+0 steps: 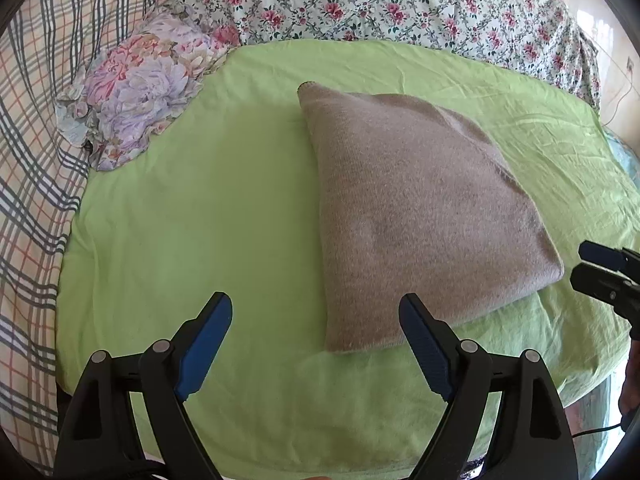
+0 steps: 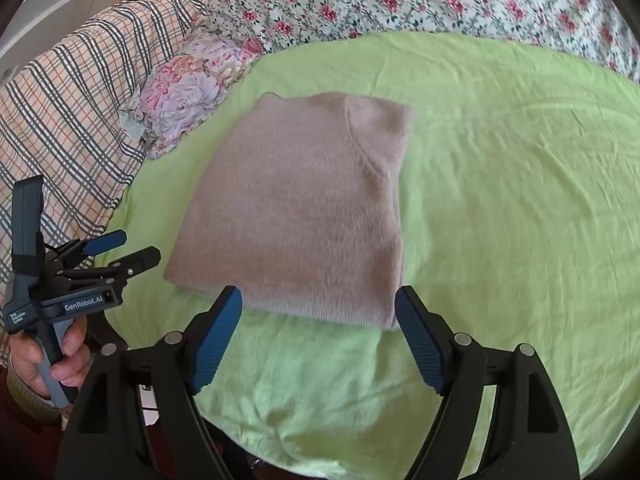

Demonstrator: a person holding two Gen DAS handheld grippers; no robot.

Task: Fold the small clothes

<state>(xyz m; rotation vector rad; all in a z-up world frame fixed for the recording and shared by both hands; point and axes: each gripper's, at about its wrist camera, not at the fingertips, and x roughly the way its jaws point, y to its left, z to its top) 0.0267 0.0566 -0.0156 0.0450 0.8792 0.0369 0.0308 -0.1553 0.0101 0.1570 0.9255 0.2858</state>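
Blue-padded fingers (image 1: 424, 344) of my left gripper (image 1: 316, 340) fill the lower edge of the left wrist view, spread wide apart with nothing between them. They hang above the green sheet (image 1: 192, 240), just short of the near corner of the folded sweater (image 1: 420, 216). In the right wrist view, my right gripper (image 2: 318, 332) stands likewise with its jaws wide and empty, its fingertips (image 2: 224, 320) close over the sweater's near hem without visibly touching it.

Folded sweater: a beige, fuzzy knit lying flat in a compact, roughly rectangular bundle near the middle of the green sheet, its seam running down one side in the right wrist view.

Green sheet: a wrinkled light-green cloth covering the work surface under the sweater.

Small pillow (image 1: 144, 88): a ruffled cushion with pink and lilac flowers, resting at the far left edge of the green sheet, well apart from the sweater.

Checked blanket (image 1: 36, 152): a cream cloth with dark and red lines, lying to the left of the sheet and beside the pillow.

Flowered bedspread (image 1: 400, 4): a white cloth with red roses, lying beyond the far edge of the sheet.

Left hand (image 2: 48, 356): seen in the right wrist view, wrapped around the grey handle of the left gripper, to the left of the sweater.
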